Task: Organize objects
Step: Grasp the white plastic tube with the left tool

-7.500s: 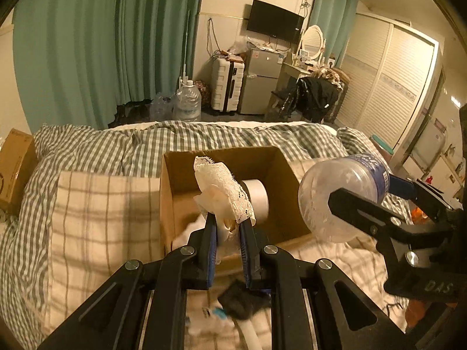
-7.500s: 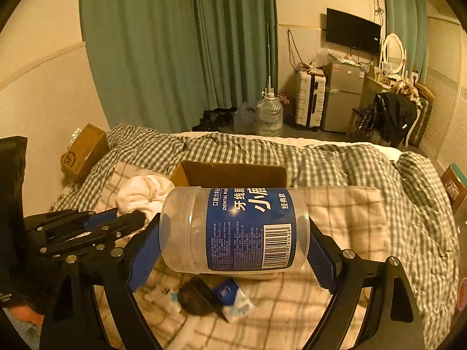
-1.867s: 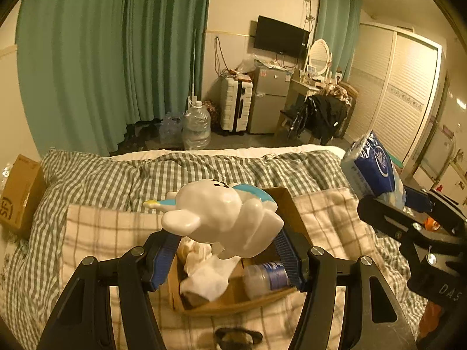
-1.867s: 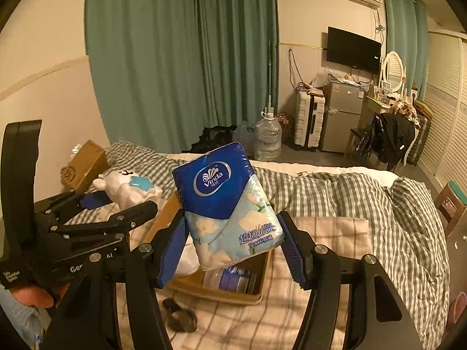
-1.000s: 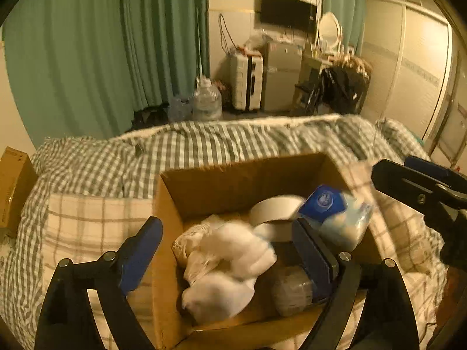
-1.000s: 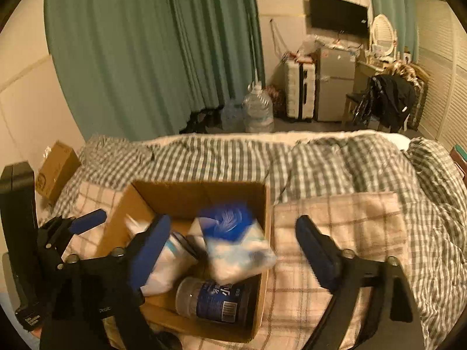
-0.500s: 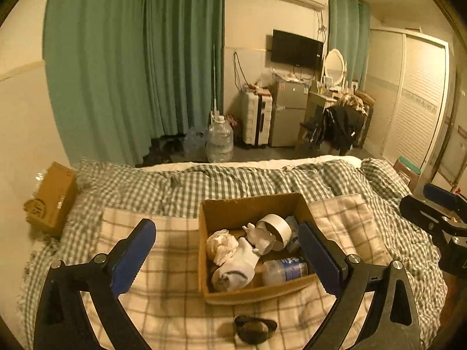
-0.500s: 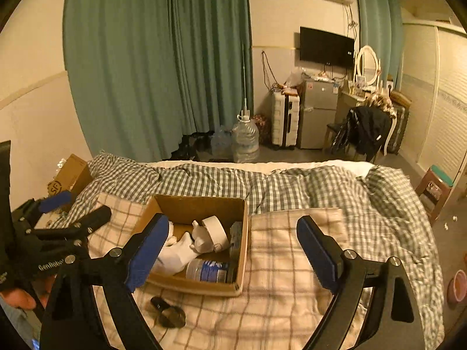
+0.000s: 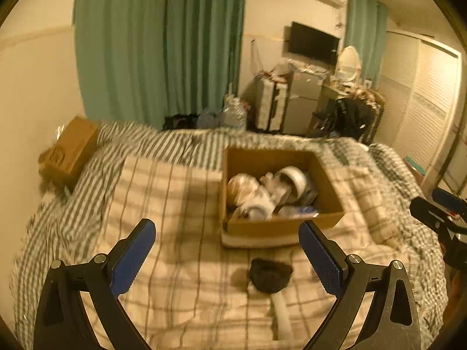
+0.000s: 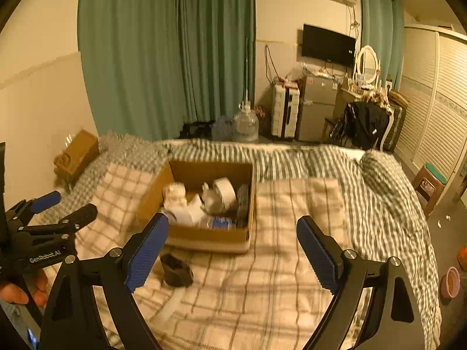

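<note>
**Box nearly packed, one dark item left out**

The cardboard box (image 9: 280, 227) sits on the bed (image 9: 175, 204) at about one o'clock from my left tongs (image 9: 227, 256), filled with a tape roll (image 9: 293, 179) and white items I can't resolve through the blur. A small dark object (image 9: 270, 272) lies just outside its near wall, probably next to go in. Both my left and right tongs (image 10: 232, 248) are spread wide and empty, held back, I judge, for an overview.

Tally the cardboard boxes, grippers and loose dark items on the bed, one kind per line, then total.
Cardboard boxes: 2, open box and closed box
Grippers: 2, left gripper and right gripper, both open, empty
Dark items on blanket: 1
Total: 5
</note>
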`<state>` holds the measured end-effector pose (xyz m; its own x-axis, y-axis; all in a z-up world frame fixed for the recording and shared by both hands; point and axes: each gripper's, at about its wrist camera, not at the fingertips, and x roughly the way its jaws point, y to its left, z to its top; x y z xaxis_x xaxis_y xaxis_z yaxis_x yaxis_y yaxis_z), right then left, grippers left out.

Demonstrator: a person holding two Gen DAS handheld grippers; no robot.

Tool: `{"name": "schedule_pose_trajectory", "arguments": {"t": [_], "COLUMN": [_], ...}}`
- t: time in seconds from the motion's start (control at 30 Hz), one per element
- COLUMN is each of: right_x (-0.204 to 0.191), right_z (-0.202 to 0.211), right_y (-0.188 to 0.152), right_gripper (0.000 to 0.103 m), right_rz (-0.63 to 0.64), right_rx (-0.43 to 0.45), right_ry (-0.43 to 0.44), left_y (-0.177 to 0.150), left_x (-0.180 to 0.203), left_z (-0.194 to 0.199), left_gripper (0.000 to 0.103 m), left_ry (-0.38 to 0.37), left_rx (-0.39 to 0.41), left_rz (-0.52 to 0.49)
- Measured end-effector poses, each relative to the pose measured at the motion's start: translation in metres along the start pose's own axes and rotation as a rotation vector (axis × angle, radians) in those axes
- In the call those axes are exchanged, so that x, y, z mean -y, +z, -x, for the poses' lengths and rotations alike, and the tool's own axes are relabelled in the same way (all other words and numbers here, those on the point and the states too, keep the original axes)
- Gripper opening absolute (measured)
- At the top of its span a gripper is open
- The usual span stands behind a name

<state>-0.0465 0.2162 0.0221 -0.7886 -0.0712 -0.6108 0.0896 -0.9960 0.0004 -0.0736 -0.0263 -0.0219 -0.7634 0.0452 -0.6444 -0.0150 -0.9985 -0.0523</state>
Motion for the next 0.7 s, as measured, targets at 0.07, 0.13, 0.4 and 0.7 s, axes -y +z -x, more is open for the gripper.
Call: {"name": "schedule_pose_trajectory", "arguments": {"t": [0.07, 0.13, 0.4, 0.7], "right_x": [-0.002, -0.001, 0.016, 0.020], "right_z": [-0.016, -0.031, -0.090, -0.121], "right_y": [-0.015, -0.028, -0.073, -0.097], "right_gripper": [0.089, 0.089, 0.090, 0.089], "right_rz": [0.013, 0.017, -0.007, -0.039], "right_rx": [-0.039, -0.074, -0.208, -0.297], "right_ry": [-0.011, -0.015, -0.041, -0.013], "left_y": [-0.015, -0.026, -0.069, -0.100], "left_x": [-0.005, -0.006, 0.016, 0.042], "left_z": [-0.014, -0.026, -0.074, -0.110], "left_gripper": [0.101, 0.101, 0.101, 0.069], "left_ry": [0.008, 0.008, -0.027, -0.133], "left_rx": [-0.032, -0.055, -0.197, -0.361], "left_rz": [0.020, 0.026, -0.016, -0.065]}}
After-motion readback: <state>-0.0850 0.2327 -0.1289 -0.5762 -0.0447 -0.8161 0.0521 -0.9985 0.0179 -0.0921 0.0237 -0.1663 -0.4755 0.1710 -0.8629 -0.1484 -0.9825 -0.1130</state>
